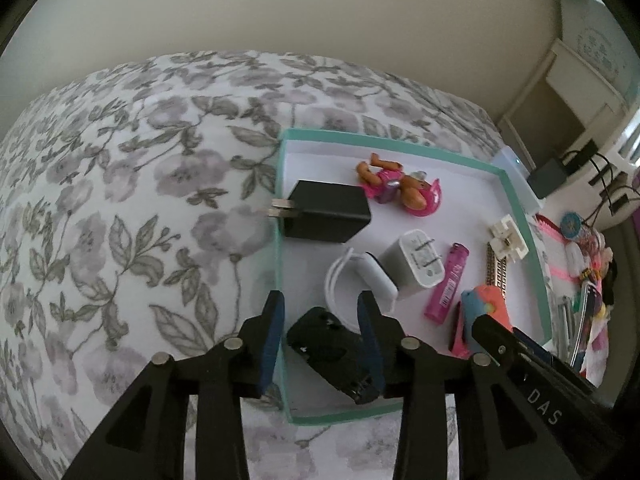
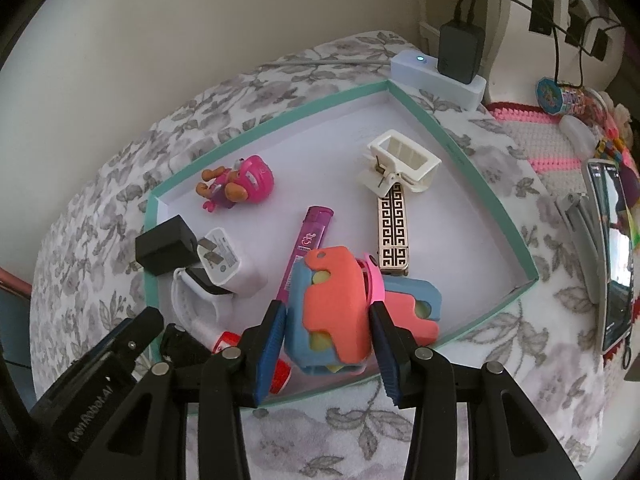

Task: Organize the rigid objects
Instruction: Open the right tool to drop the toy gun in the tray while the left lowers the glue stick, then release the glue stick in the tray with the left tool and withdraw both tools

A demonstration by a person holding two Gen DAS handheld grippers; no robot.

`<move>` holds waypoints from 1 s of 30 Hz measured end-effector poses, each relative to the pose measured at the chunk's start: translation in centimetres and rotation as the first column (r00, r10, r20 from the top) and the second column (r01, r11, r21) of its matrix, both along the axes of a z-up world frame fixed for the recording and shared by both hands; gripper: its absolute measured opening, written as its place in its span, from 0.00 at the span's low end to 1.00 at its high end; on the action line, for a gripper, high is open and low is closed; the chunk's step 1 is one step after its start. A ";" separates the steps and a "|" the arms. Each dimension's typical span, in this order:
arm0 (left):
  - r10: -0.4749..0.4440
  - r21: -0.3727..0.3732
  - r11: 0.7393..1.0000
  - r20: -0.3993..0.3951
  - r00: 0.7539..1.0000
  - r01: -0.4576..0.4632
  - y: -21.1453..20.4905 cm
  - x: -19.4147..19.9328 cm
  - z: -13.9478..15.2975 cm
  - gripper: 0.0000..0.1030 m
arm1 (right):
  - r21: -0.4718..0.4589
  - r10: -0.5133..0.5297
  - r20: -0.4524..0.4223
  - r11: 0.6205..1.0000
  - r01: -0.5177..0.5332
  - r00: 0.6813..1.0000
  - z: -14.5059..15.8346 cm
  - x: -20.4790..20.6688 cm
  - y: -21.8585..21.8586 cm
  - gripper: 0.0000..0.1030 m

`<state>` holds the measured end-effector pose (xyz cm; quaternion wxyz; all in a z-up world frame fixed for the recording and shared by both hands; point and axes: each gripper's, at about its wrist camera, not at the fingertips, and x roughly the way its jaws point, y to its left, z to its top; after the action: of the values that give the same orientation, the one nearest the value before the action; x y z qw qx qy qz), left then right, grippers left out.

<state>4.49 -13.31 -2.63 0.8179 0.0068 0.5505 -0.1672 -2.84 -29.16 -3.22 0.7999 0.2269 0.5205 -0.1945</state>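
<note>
Teal-rimmed tray (image 1: 516, 196), grey floral bedspread (image 1: 120, 200), pink tube (image 2: 306, 244).

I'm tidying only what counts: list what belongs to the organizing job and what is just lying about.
Job: teal tray, black charger, white charger, purple tube, orange-and-blue toy.
Lying about: power strip, phone, crocheted mat.

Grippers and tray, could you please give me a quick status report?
Left gripper open over black plug adapter. Right gripper shut on orange-blue toy. Tray crowded.
</note>
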 end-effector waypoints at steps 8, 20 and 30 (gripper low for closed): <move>0.077 0.032 0.997 -0.019 0.997 -0.077 1.5 0.7 -0.4 0.56 | -0.021 0.014 -0.026 1.000 -0.015 1.000 -0.5 0.3 0.2 0.64; 0.158 0.085 0.984 -0.021 0.987 -0.155 3.4 1.3 -1.0 0.79 | -0.075 0.061 -0.030 0.995 -0.063 0.998 -0.7 0.8 0.8 0.86; 0.172 0.134 0.976 0.009 0.985 -0.172 4.4 1.5 -1.4 0.90 | -0.106 0.074 -0.020 0.991 -0.076 0.997 -0.6 0.9 1.5 1.00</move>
<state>6.02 -8.95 -4.07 0.8263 0.0138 0.5600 -0.0585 -1.97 -27.70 -3.78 0.8135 0.1627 0.5238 -0.1934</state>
